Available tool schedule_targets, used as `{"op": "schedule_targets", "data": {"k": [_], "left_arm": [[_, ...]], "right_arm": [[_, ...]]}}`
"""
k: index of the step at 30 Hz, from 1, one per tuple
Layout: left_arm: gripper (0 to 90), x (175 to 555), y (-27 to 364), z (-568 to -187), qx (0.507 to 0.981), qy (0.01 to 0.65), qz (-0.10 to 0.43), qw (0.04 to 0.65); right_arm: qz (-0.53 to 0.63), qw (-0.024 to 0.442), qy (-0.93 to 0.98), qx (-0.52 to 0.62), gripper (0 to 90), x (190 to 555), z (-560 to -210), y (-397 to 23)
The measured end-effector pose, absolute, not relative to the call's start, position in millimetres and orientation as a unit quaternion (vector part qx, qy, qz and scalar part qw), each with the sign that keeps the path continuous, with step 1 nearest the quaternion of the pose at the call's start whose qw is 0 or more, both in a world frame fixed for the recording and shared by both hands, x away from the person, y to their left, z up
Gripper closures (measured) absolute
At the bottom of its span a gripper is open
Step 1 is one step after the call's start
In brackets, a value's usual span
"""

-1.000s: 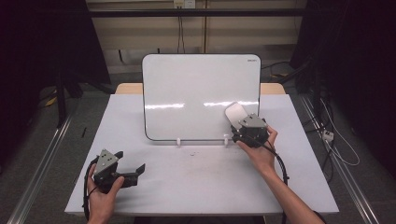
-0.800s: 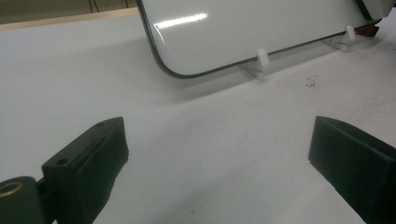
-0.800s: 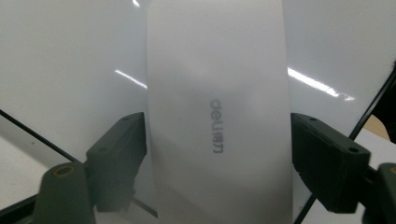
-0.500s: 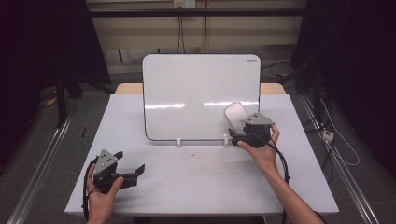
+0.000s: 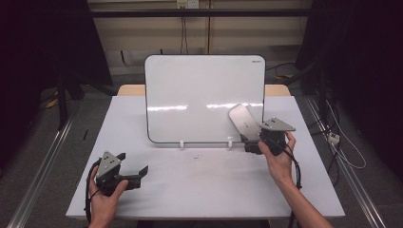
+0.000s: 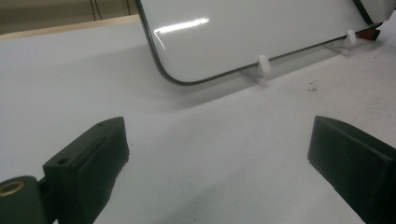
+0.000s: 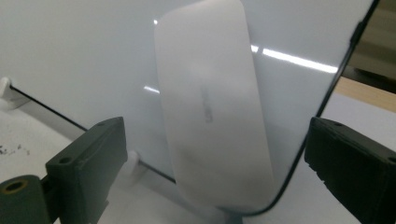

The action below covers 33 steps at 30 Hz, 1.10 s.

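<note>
The whiteboard (image 5: 204, 97) stood propped near upright on two small white clip feet (image 6: 264, 65) at the middle of the white table (image 5: 209, 190), leaning back a little, its face wiped clean and glossy. Against its lower right corner lay a white eraser (image 5: 244, 119), a flat rounded block with faint lettering on its back, tilted and seemingly clinging to the board by itself — probably magnetic, though that was a judgement. The right gripper (image 5: 252, 145) hovered just in front of the board's right foot with its jaws spread wide on either side of the eraser, touching nothing. The left gripper (image 5: 135, 173) sat well to the left and in front of the board, jaws likewise wide and empty. The eraser looked light and stiff with a smooth, rather slippery shell; its long side edges seemed the place to pinch. The board, thin and light on such small feet, would likely tip or slide under a hard push. Dark eraser crumbs (image 6: 312, 86) dotted the table just before the board; open room lay in front and to both sides.
</note>
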<state>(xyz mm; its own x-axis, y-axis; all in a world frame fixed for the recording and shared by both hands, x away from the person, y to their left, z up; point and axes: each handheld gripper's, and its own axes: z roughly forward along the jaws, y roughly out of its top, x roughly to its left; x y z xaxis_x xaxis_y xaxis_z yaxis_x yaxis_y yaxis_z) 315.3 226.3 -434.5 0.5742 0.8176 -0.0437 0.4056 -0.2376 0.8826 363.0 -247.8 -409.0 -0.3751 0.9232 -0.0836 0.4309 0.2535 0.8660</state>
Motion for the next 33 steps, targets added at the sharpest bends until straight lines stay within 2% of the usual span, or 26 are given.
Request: {"op": "schedule_targets", "data": {"k": [12, 27, 33], "left_arm": [[4.9, 315.5, 228.6, -432.9, 0.749, 0.411, 0.235, 0.464], [5.1, 312.8, 227.6, -432.4, 0.743, 0.420, 0.225, 0.471], [5.1, 314.7, 228.2, -433.5, 0.741, 0.423, 0.225, 0.471]], "right_arm": [[0.383, 0.315, 0.716, 0.492, 5.7, 329.2, -417.9, -280.1], [0.402, 0.307, 0.698, 0.507, 5.8, 295.8, -445.3, -294.8], [0.416, 0.309, 0.687, 0.510, 6.0, 295.0, -443.3, -297.0]]}}
